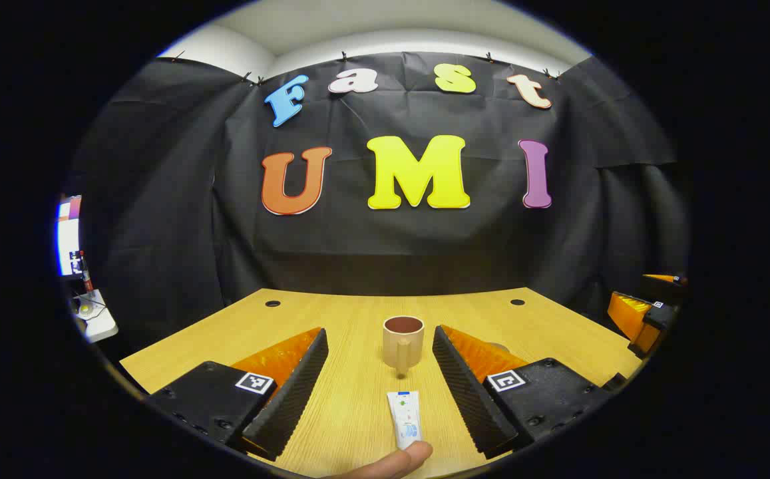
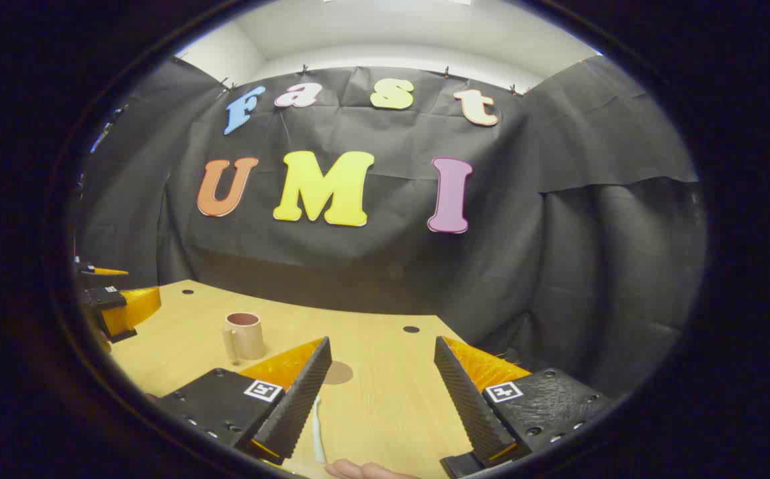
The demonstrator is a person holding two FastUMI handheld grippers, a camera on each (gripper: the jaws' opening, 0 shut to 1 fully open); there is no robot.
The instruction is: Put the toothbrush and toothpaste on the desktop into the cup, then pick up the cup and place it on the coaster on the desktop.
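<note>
Bright, even overhead light; sharp centre, strong fisheye bending at edges.

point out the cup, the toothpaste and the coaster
cup [image 1: 402, 342], left gripper view, on its front wall above the handle
toothpaste [image 1: 405, 418], left gripper view, on the middle of the tube
coaster [image 2: 338, 372], right gripper view, on its visible round top beside the gripper's own finger

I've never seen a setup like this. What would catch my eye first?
Probably the cup standing upright mid-desk, straight ahead of the left gripper, whose jaws stand wide open. A toothpaste tube lies just before it. In the right gripper view, a toothbrush lies beside that gripper's finger.
</note>
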